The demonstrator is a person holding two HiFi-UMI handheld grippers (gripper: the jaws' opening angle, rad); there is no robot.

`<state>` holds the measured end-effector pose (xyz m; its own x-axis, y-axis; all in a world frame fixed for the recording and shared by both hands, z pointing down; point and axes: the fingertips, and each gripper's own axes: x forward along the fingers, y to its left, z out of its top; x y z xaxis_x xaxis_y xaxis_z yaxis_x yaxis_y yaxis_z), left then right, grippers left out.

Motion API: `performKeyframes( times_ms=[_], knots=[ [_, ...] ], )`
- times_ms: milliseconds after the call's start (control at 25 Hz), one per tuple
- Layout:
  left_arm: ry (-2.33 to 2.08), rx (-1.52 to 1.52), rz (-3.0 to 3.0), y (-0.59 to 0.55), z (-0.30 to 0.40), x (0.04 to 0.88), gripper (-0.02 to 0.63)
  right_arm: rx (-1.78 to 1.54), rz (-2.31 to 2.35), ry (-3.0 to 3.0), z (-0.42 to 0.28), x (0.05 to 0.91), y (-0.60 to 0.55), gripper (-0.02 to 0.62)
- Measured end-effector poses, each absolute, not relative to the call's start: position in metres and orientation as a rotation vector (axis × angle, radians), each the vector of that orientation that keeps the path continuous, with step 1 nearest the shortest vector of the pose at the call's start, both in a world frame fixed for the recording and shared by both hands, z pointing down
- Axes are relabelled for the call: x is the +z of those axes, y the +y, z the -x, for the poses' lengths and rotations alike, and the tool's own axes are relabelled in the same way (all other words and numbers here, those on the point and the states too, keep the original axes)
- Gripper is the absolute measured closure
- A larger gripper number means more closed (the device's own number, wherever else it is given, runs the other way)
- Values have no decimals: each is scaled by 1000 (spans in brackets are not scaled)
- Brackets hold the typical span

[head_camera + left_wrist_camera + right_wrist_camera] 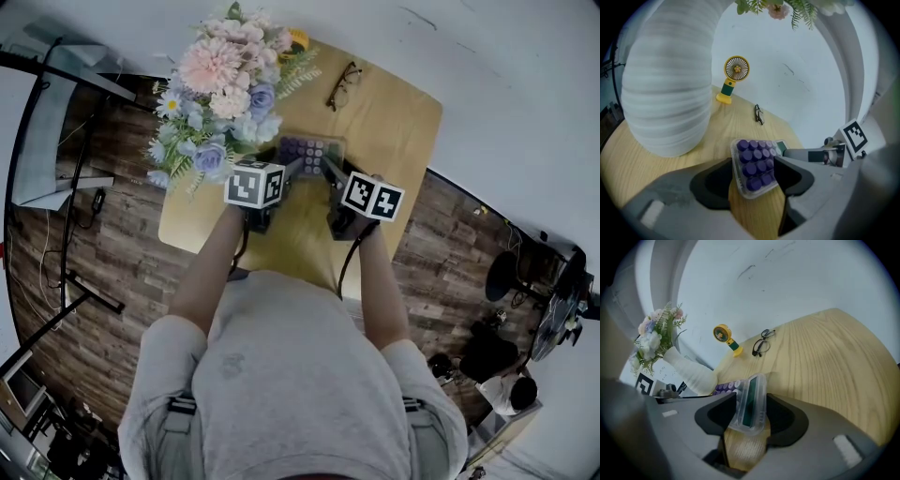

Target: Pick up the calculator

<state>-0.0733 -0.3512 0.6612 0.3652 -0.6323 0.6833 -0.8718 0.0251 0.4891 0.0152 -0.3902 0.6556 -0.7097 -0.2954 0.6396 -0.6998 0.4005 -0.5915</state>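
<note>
The calculator point(312, 150), purple keys in a clear case, hangs between both grippers over the wooden table point(405, 122). My left gripper point(293, 168) comes in from the left and is shut on the keypad end. In the left gripper view the calculator point(756, 166) spans the gap of the left gripper point(757, 182), tilted, touching both pads. My right gripper point(330, 170) comes in from the right. In the right gripper view the display end of the calculator point(751, 404) stands almost edge-on, pinched in the right gripper point(750, 417).
A white ribbed vase point(665, 89) of flowers point(225, 84) stands close on the left of the calculator. At the table's far edge are a small yellow fan point(732, 77) and a pair of glasses point(343, 84). The table's right half point(834, 357) is bare wood.
</note>
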Motion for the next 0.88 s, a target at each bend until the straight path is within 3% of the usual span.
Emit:
performKeyframes(
  times_ms=[880],
  knots=[
    [-1469, 397, -1934, -363, 60, 589, 325, 941, -972, -2406, -30, 586, -383, 399]
  ],
)
